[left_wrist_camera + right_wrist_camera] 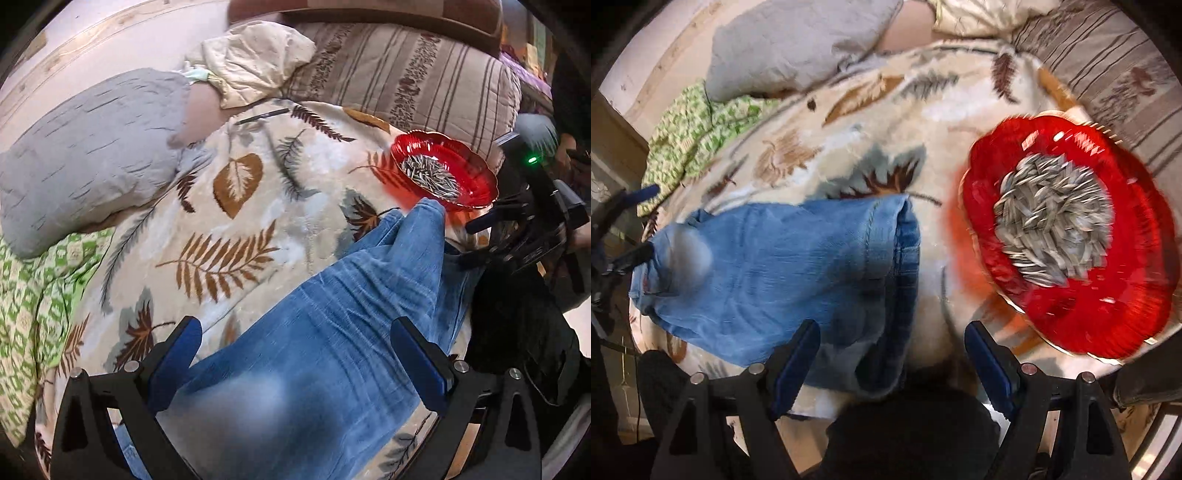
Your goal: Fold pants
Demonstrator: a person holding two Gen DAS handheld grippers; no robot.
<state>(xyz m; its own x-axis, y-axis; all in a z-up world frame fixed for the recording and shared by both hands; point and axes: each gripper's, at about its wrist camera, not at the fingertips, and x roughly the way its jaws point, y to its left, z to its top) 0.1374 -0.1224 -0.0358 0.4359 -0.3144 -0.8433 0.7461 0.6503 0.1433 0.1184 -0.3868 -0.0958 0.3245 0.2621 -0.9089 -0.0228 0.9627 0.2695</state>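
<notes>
Bed surface: leaf-print blanket (236,229), grey pillow (88,155) and striped cushion (406,81) behind. Blue pants (332,332) lie folded on the blanket beside a red bowl (1071,332) of seeds. Left gripper (295,362) jaws spread over denim; right gripper (892,365) jaws spread, nothing pinched. Only the left view shows the headboard wall.

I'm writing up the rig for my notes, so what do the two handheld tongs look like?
Both tongs match: black angular frames with triangular cutouts and silver round bolts, and flat fingers faced with dark blue pads. The other unit's black body carries a small green light.
</notes>
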